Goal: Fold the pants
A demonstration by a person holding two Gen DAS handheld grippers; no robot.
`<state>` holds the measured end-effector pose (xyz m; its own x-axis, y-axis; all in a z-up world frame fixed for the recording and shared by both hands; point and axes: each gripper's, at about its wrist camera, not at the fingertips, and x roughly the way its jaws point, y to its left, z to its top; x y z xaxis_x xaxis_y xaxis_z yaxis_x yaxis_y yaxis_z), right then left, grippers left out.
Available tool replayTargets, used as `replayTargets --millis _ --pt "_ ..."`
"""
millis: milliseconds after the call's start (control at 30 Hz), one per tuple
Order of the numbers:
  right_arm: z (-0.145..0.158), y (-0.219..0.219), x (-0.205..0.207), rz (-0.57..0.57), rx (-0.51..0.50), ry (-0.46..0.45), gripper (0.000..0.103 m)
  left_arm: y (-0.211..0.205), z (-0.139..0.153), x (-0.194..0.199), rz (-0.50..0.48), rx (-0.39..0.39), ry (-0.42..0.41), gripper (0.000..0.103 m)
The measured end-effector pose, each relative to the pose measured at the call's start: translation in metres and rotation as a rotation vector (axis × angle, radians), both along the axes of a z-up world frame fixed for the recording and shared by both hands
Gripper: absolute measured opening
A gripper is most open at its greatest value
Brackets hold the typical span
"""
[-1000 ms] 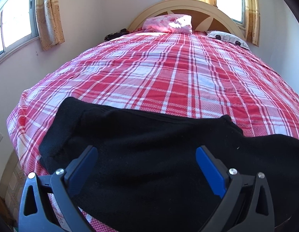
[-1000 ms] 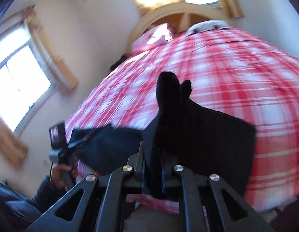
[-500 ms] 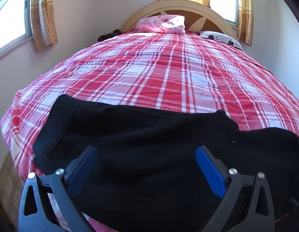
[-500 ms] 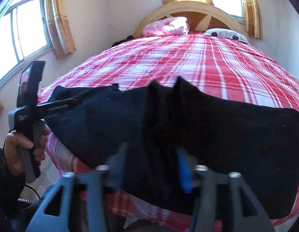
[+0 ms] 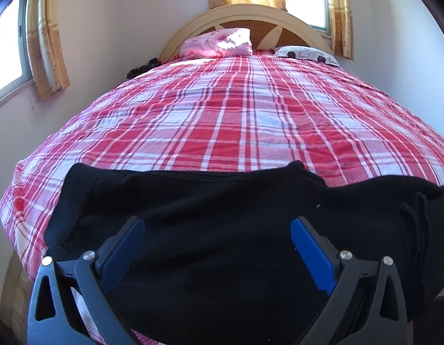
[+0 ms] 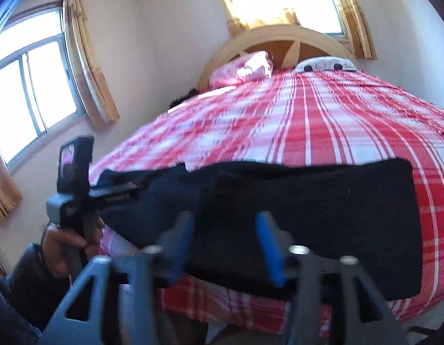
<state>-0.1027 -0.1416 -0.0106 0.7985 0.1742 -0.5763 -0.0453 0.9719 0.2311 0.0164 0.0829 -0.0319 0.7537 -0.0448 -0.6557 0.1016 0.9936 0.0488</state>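
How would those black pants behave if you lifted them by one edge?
Probably floppy: the black pants lie limp and follow the curve of the plaid bedspread. Their matte, fuzzy-looking cloth likely grips rather than slips. They seem to lie in layers, so a one-edge lift might undo the fold.

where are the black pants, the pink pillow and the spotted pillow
black pants (image 5: 222, 215), left wrist view, middle of the fabric
pink pillow (image 5: 216, 43), left wrist view, its front face
spotted pillow (image 5: 305, 54), left wrist view, its top
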Motion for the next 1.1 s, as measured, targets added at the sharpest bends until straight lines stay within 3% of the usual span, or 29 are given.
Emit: replayTargets --millis 100,267,467,533,600,700,800,900,1000,1100 --pt "-0.011 0.01 0.006 0.023 -0.011 0.016 0.032 -0.006 0.0 -0.004 -0.019 0.024 -0.014 0.103" --pt "-0.034 0.028 0.037 0.023 -0.087 0.069 0.032 -0.005 0.0 -0.002 -0.01 0.033 -0.014 0.103" --pt "-0.045 0.046 0.064 0.022 -0.112 0.013 0.034 -0.002 -0.004 -0.002 0.001 0.015 0.006 0.103" --pt "-0.048 0.05 0.066 0.011 -0.119 -0.014 0.04 -0.005 -0.005 -0.003 -0.005 0.016 0.007 0.103" --pt "-0.048 0.057 0.068 0.05 -0.124 -0.038 0.067 -0.008 -0.005 -0.004 -0.02 0.019 0.006 0.103" --pt "-0.036 0.066 0.062 0.091 -0.137 -0.052 0.07 -0.01 0.0 -0.007 -0.043 0.033 -0.021 0.103" --pt "-0.006 0.042 0.039 0.083 0.005 -0.149 0.069 -0.009 0.008 -0.011 -0.061 0.029 -0.057 0.103" --pt "0.017 0.0 0.016 -0.083 -0.02 -0.201 0.065 -0.017 0.022 -0.02 -0.125 -0.011 -0.106 0.103" --pt "0.027 -0.048 -0.005 -0.285 -0.106 -0.196 0.045 -0.042 0.036 -0.033 -0.245 -0.066 -0.148 0.103" --pt "0.02 -0.086 -0.004 -0.381 -0.159 -0.102 0.024 -0.078 0.044 -0.04 -0.347 -0.09 -0.161 0.103"
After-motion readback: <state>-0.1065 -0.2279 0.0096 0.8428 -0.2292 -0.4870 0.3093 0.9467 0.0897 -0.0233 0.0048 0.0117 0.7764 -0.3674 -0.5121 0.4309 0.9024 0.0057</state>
